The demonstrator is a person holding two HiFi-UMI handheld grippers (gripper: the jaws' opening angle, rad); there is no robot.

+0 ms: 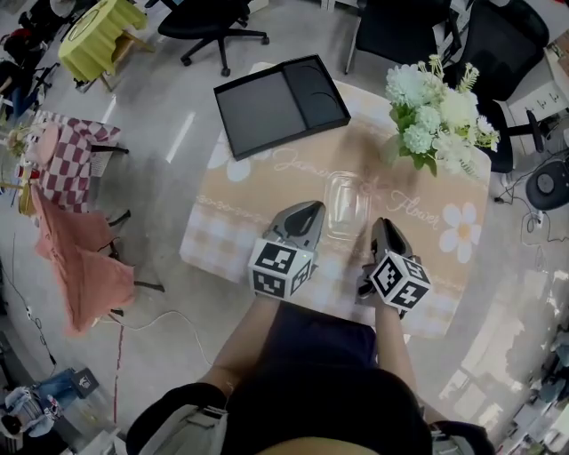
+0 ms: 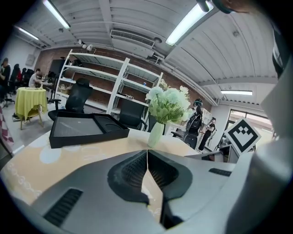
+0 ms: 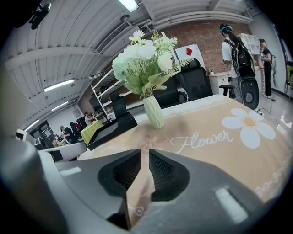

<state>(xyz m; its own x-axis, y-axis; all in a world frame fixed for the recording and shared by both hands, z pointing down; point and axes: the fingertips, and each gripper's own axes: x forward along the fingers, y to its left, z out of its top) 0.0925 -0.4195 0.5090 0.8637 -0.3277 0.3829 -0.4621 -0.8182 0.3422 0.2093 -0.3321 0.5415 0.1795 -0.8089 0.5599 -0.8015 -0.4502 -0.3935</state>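
Observation:
My left gripper (image 1: 309, 211) rests over the beige flowered tablecloth (image 1: 267, 191), shut and empty, just left of a clear plastic container (image 1: 347, 204). My right gripper (image 1: 380, 224) is also shut and empty, at the container's near right corner. In the left gripper view the jaws (image 2: 147, 151) meet at the tips, facing a black tray (image 2: 87, 129) and a pale green vase of white flowers (image 2: 155, 134). In the right gripper view the jaws (image 3: 144, 149) are closed too, with the vase (image 3: 154, 112) straight ahead. The container does not show in either gripper view.
The black tray (image 1: 267, 111) lies at the table's far left and the flowers (image 1: 436, 115) at the far right. Black office chairs (image 1: 213, 22) stand beyond. A yellow-covered table (image 1: 98, 35), chequered and pink cloths (image 1: 76, 222) and a floor cable (image 1: 160, 320) are left.

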